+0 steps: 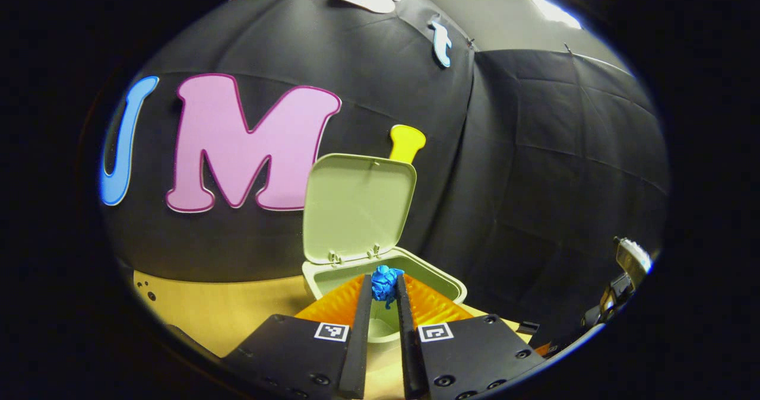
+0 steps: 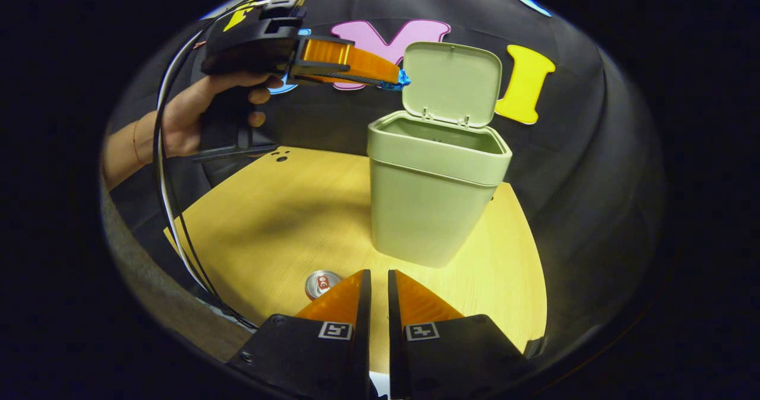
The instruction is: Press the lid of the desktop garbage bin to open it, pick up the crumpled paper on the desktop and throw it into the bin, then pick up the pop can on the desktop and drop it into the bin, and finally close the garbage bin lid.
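Crumpled paper [image 1: 386,282]: small blue wad, creased and irregular, pinched between the two fingertips of the left gripper [image 1: 385,287], both fingers pressing on it from either side. In the left gripper view the wad hangs above the open mouth of the garbage bin [image 1: 392,281], over the near part of the opening. In the right gripper view the same wad [image 2: 403,80] shows as a blue speck at the tip of the left gripper [image 2: 396,79], held high and just beside the left edge of the raised lid [image 2: 452,83], above the bin's left rim. Bin [image 2: 430,201]: pale green smooth plastic, rounded rectangular body tapering slightly toward the base, with a thicker collar at the top; lid is a flat rounded panel standing upright on two small hinges at the back rim. A hand [image 2: 196,115] grips the handle of the left gripper, with black and white cables looping down from it. Right gripper [image 2: 379,287]: fingers nearly together with a narrow gap between them, nothing held, low over the near edge of the worktop [image 2: 273,222]. Pop can [image 2: 321,283]: standing on the worktop near its near edge, silver top with a red tab area facing up, just left of the right gripper's fingers and well apart from the bin. Worktop: light wood grain, matte, with small dark holes near its far left corner.
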Demonstrator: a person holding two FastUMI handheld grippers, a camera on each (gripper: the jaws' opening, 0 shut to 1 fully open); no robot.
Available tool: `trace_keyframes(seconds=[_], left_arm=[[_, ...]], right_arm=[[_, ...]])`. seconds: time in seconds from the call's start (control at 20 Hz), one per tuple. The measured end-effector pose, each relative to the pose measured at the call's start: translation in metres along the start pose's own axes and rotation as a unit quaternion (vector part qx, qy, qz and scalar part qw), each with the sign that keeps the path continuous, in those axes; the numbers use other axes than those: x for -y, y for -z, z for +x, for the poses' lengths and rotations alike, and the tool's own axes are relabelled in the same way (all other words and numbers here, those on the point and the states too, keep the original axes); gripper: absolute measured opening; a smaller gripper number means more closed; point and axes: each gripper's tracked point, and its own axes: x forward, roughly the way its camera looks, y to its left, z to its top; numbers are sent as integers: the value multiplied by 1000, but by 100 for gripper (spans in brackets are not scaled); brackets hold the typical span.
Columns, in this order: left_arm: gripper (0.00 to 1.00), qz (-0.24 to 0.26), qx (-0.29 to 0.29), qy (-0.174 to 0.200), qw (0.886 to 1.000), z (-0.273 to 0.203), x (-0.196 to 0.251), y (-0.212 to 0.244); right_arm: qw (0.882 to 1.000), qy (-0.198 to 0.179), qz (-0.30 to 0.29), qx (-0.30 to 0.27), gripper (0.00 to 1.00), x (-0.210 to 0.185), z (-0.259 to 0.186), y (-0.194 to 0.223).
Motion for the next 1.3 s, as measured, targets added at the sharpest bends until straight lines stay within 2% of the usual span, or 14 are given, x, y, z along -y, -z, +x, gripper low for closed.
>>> trace_keyframes(seconds=[0.3, 0.65, 0.85, 0.9, 0.95, 1.1, 1.2, 1.25, 1.3], left_arm=[[28, 2, -24, 13, 1000, 33, 4, 18], [31, 1, -42, 2, 999, 45, -1, 31], [45, 3, -43, -5, 999, 44, -5, 33], [55, 3, -44, -7, 999, 43, -6, 33], [58, 3, -44, -8, 999, 42, -5, 33], [75, 3, -41, -15, 999, 34, -5, 31], [82, 5, -36, -20, 999, 23, -4, 27], [86, 10, -31, -26, 999, 17, -6, 24], [93, 13, -27, -33, 999, 11, -8, 22]], right_arm=[[999, 23, 25, -6, 18, 17, -1, 7], [999, 27, 37, -7, 18, 21, -1, 10], [999, 24, 37, -7, 18, 22, -2, 12], [999, 22, 38, -7, 18, 21, -2, 11], [999, 21, 37, -7, 21, 22, -3, 11], [999, 8, 38, -5, 23, 18, -4, 9], [999, -7, 42, -2, 33, 12, -3, 7], [999, -16, 46, 1, 29, 8, -3, 5], [998, -26, 52, 4, 39, 3, -2, 4]])
